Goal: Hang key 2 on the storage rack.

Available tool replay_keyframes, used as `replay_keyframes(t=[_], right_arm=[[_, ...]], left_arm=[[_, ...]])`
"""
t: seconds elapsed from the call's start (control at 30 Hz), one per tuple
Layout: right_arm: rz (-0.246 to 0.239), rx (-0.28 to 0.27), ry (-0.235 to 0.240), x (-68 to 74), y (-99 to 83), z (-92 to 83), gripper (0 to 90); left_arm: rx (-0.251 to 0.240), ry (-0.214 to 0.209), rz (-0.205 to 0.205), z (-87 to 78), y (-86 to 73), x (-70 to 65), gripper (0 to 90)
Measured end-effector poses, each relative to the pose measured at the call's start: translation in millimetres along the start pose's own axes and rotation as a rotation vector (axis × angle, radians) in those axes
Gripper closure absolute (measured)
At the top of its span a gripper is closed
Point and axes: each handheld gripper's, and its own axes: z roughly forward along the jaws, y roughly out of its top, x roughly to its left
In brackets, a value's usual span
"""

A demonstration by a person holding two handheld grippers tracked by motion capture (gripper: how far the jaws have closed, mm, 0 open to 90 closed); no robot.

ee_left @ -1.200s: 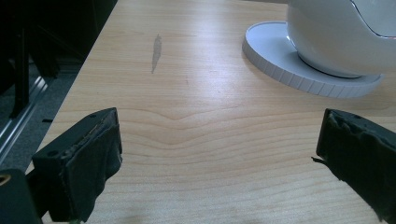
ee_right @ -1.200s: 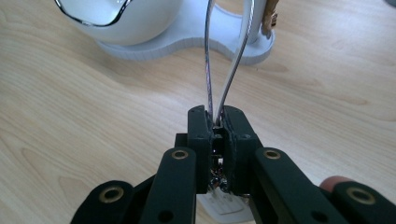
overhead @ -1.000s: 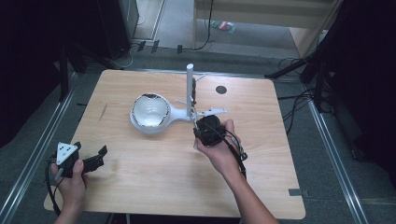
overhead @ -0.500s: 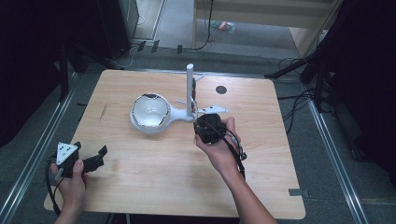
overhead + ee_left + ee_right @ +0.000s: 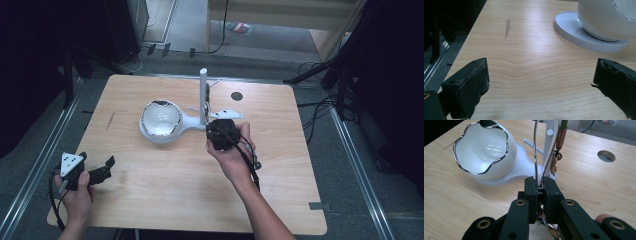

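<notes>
Thin silver chain (image 5: 534,157) looped up from the pinch of the right claw (image 5: 540,191) toward the top of the white post (image 5: 549,147), hanging just beside that post, over the middle of the desk (image 5: 165,195); judged light, limp and slippery, with no stiffness of its own, prone to slide through the pads or snag on a peg; best taken as here, both strands pinched together low down, leaving the upper loop free to lift off or settle on the stand. Second hanging piece with a copper-coloured tube and a small ring clasp (image 5: 557,153) close beside the chain, touching or nearly touching the post; tangling between the 2 judged likely. Right claw clenched on the chain, jaws pressed together with the strands caught between them; more small rings (image 5: 546,223) dangling below the jaws. White stand foot joined to a round base carrying a glossy white bowl with a wavy silver rim (image 5: 485,150), judged hard and breakable, well apart from the pinch. Left claw (image 5: 100,170) released, jaws spread wide with nothing between them, low over the desk's near left corner, aimed toward the round base (image 5: 584,40).
</notes>
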Motion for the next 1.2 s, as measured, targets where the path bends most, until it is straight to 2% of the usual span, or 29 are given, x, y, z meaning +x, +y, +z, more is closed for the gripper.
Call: replay_keyframes(t=[0.37, 0.87, 1.2], right_arm=[[0.009, 0.003, -0.031, -0.2, 1.3, 11.5, 83.5], [0.014, 0.017, -0.038, 0.4, 0.2, 23.9, 83.5], [0.014, 0.031, -0.05, 0.8, -1.3, 38.4, 83.5]], left_arm=[[0.002, 0.0, 0.0, -0.3, 0.0, 0.1, 0.6], [0.002, 0.001, 0.002, -0.4, -0.1, 0.0, 0.5], [0.001, 0.0, -0.001, -0.4, -0.1, 0.3, 0.6]])
